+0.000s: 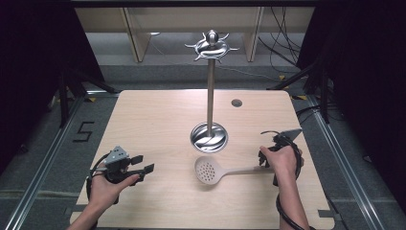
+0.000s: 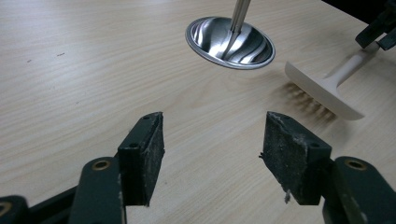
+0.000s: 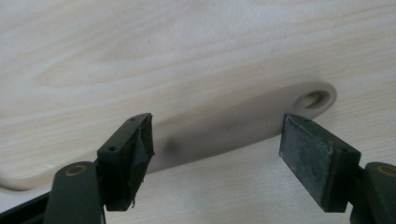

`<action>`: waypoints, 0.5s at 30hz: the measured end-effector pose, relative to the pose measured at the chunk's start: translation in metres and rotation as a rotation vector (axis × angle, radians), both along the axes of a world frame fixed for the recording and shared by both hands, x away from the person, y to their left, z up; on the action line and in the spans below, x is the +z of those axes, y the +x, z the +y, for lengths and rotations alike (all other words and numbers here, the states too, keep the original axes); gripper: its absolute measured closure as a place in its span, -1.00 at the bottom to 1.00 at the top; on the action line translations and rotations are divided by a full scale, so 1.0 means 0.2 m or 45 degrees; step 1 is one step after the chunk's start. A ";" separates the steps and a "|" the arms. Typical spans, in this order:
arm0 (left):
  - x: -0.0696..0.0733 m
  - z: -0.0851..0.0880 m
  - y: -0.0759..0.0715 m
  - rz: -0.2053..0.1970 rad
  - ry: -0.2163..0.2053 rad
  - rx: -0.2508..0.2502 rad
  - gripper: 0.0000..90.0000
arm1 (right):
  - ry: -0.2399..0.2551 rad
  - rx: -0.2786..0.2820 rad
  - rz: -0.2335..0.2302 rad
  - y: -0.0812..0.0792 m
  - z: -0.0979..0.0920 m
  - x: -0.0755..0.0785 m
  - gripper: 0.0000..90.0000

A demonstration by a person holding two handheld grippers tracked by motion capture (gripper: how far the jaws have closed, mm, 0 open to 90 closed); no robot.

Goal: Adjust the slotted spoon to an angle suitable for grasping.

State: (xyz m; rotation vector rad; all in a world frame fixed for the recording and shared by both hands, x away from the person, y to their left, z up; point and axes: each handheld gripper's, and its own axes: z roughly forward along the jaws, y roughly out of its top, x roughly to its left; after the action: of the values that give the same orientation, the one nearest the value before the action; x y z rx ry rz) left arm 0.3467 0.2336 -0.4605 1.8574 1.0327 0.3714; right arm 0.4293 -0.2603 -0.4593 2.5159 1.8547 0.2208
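A cream slotted spoon [image 1: 210, 171] lies on the wooden table [image 1: 153, 120], its perforated head toward the middle and its handle [image 3: 233, 130] running right. My right gripper [image 1: 267, 158] hovers just over the handle's end, open, with the handle passing between and below the two pads [image 3: 317, 158]. A hanging hole [image 3: 314, 99] marks the handle tip. My left gripper [image 1: 142, 165] stands open near the front left, nothing between its jaws. From it I see the spoon head [image 2: 322, 95] off to the right. A steel utensil stand [image 1: 209, 136] with a tall pole and hooked top [image 1: 211, 45] rises at the centre.
The stand's shiny round base [image 2: 229, 43] sits just behind the spoon head. A small grommet hole [image 1: 236, 102] is at the table's back right. Shelving legs and cables lie on the floor beyond the table.
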 end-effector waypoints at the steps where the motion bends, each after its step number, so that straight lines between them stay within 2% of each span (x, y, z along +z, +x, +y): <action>1: 0.00 0.00 0.00 0.000 0.000 0.000 -0.17 | 0.000 0.000 0.000 0.00 0.00 0.00 -0.43; 2: 0.00 0.00 0.00 -0.008 -0.014 -0.012 -0.17 | 0.006 -0.025 0.001 0.00 0.01 0.00 -0.42; 3: 0.00 0.00 0.00 -0.005 -0.008 -0.010 -0.17 | -0.008 -0.004 -0.011 -0.01 0.00 0.00 -0.42; 5: 0.01 -0.01 0.00 -0.004 -0.005 -0.012 -0.17 | -0.002 -0.016 -0.006 -0.01 0.00 0.00 -0.42; 6: 0.00 -0.01 0.00 -0.009 -0.014 -0.020 -0.17 | 0.023 -0.092 0.018 -0.01 0.02 0.00 -0.42; 7: 0.01 -0.01 0.00 -0.003 -0.004 -0.013 -0.17 | 0.001 -0.056 0.010 -0.01 0.01 0.00 -0.42; 11: 0.00 -0.01 0.00 -0.004 -0.010 -0.014 -0.17 | -0.005 -0.065 0.001 -0.02 0.01 0.00 -0.42; 12: 0.00 -0.01 0.00 -0.005 -0.013 -0.014 -0.17 | 0.001 -0.089 0.005 -0.02 0.02 0.00 -0.42; 13: 0.00 0.00 0.00 -0.005 -0.016 -0.023 -0.17 | 0.006 -0.164 0.029 -0.02 0.03 0.00 -0.42; 14: 0.00 0.00 0.00 -0.008 -0.015 -0.022 -0.17 | -0.021 -0.192 0.010 -0.02 0.05 -0.01 -0.42; 15: 0.00 0.00 0.00 -0.007 -0.014 -0.022 -0.17 | -0.028 -0.140 -0.008 -0.03 0.02 -0.02 -0.41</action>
State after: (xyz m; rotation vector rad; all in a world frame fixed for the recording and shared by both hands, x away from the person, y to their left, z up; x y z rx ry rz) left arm 0.3465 0.2333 -0.4595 1.8531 1.0120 0.3594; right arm 0.4233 -0.2556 -0.4634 2.5892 1.7007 0.2049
